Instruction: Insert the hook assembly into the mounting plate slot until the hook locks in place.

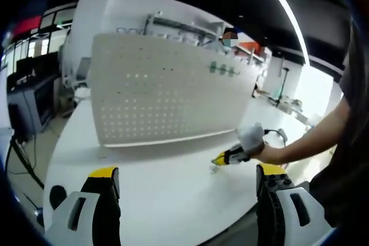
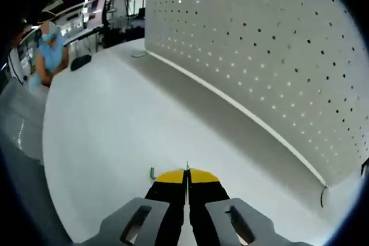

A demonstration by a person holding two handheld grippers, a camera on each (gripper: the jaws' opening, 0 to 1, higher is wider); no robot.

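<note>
Left gripper view, nearest: left hand-held gripper (image 1: 183, 185), jaws wide apart, yellow-tipped black fingers on pale grey bodies, nothing between them. Smooth white desk (image 1: 150, 188) under and ahead of it, matte, curved at the near edge.

Ahead and to the right of the left hand-held gripper: right hand-held gripper (image 1: 221, 159), low over the desk, yellow tip pointing left, carried by a gloved hand (image 1: 252, 138) on a bare forearm. Small pale metallic piece just at its tip, too small to make out clearly.

Right gripper view, nearest: right hand-held gripper (image 2: 187, 172), jaws pressed together, yellow tips meeting on a thin metal stem standing up from the seam. Hook (image 2: 153, 173), small and green, curved end poking out just left of the yellow tips and resting close to the desk surface; clamped by its wire part as far as can be seen.

Farther on: pegboard (image 1: 161, 93), the mounting plate, standing upright across the desk, white, slightly bowed, covered in a regular grid of small round holes, thin pale lip along its foot. Well apart from the hook, ahead and to the right of the right hand-held gripper. Green hooks (image 1: 222, 69) already hanging in a short row near its upper right corner.

Beyond the desk: a person in light blue (image 2: 51, 50), workbenches and shelving, blurred.
</note>
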